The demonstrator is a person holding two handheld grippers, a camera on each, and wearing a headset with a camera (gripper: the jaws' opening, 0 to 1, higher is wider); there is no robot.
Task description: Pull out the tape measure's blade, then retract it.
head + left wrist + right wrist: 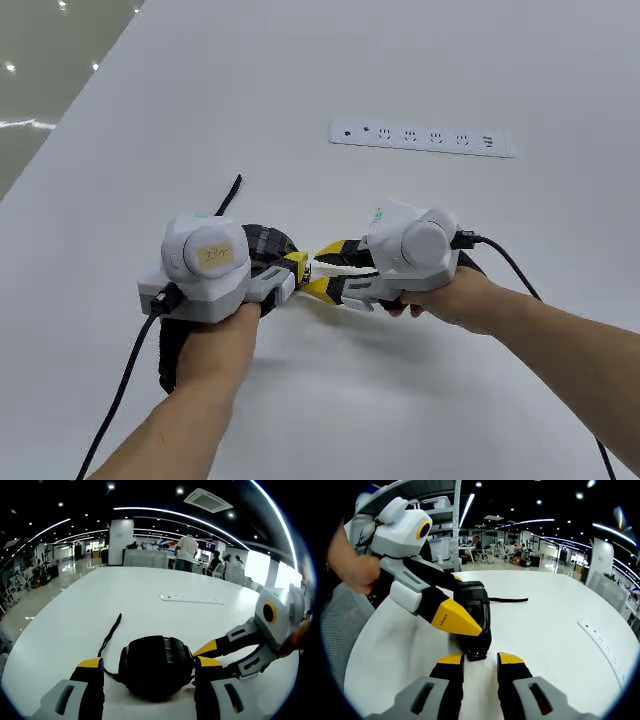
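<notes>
left gripper (148,662) clamps the tape measure (156,667); right gripper (481,659) jaws spread at its blade mouth.

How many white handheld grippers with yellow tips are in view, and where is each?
2. The left gripper is clamped around the black round tape measure; the right gripper faces it from the person's right, jaws slightly apart at the case's front. None seems hidden.
</notes>
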